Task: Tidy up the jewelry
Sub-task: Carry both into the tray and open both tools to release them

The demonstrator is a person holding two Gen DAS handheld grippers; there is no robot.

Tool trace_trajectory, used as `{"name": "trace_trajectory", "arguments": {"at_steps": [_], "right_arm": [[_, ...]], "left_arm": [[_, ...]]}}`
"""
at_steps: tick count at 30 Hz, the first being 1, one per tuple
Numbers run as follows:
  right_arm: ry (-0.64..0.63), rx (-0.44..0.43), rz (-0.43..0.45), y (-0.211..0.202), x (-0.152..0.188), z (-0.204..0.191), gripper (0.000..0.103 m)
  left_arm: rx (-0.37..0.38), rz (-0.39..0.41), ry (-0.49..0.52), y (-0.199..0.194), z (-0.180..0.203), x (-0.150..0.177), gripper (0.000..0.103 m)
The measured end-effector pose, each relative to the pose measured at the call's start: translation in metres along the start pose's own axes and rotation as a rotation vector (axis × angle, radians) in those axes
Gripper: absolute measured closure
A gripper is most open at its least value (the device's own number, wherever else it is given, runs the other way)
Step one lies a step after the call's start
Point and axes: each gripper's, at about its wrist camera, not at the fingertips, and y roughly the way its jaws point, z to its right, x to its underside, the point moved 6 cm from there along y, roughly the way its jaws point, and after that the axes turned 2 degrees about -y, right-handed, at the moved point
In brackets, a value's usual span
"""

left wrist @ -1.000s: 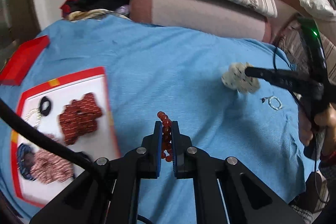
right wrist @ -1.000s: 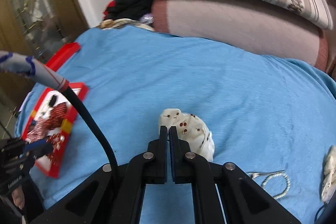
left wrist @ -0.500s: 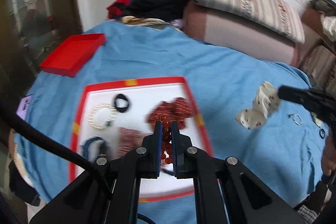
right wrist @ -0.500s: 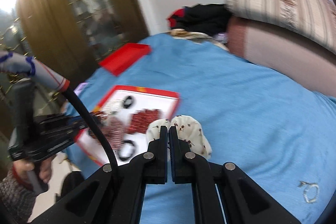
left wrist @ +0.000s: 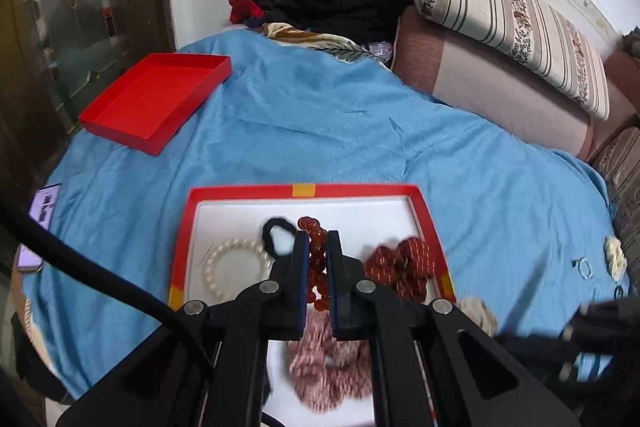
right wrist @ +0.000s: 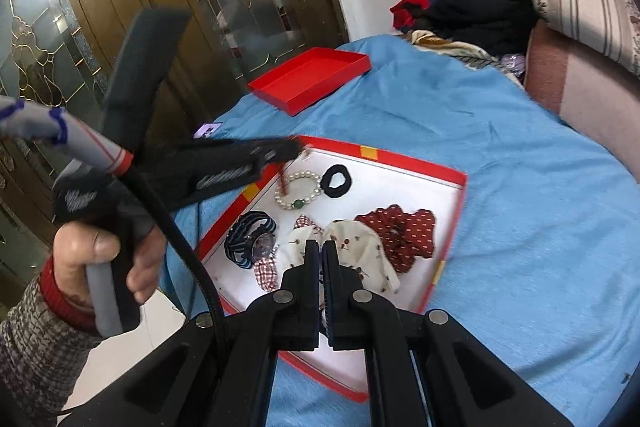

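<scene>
My left gripper (left wrist: 318,239) is shut on a red bead bracelet (left wrist: 314,255) and holds it over the white tray with a red rim (left wrist: 304,190). My right gripper (right wrist: 321,247) is shut on a white floral scrunchie (right wrist: 360,251) above the same tray (right wrist: 456,211). In the tray lie a pearl bracelet (right wrist: 298,189), a black hair tie (right wrist: 337,180), a dark red scrunchie (right wrist: 404,231), a blue striped watch (right wrist: 252,237) and a red checked scrunchie (left wrist: 328,367). The left gripper (right wrist: 296,149) also shows in the right wrist view, at the tray's far left edge.
The tray sits on a blue bedspread (left wrist: 340,123). An empty red box lid (left wrist: 156,99) lies at the far left. A small ring bracelet (left wrist: 585,267) and a cream flower piece (left wrist: 615,259) lie at the right. A phone (left wrist: 42,211) lies at the left edge. Pillows (left wrist: 512,7) and clothes (left wrist: 332,3) are at the back.
Both grippers have swung left from the open bedspread to over the tray, carrying the bead bracelet and the white scrunchie. Both stay shut.
</scene>
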Motion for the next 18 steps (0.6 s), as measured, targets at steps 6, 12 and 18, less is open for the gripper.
{"name": "trace_trajectory", "arguments": {"at_steps": [6, 12, 18], "right_arm": [[-0.002, 0.008, -0.020, 0.013, 0.005, 0.003, 0.100], [-0.020, -0.010, -0.077, 0.019, 0.031, 0.001, 0.100], [-0.041, -0.055, -0.090, 0.018, 0.044, -0.013, 0.100]], "left_arm": [[0.029, -0.046, 0.016, 0.043, 0.007, -0.015, 0.096], [0.022, -0.099, 0.021, 0.080, 0.010, -0.014, 0.096], [0.006, -0.118, 0.041, 0.093, 0.010, -0.012, 0.095]]}}
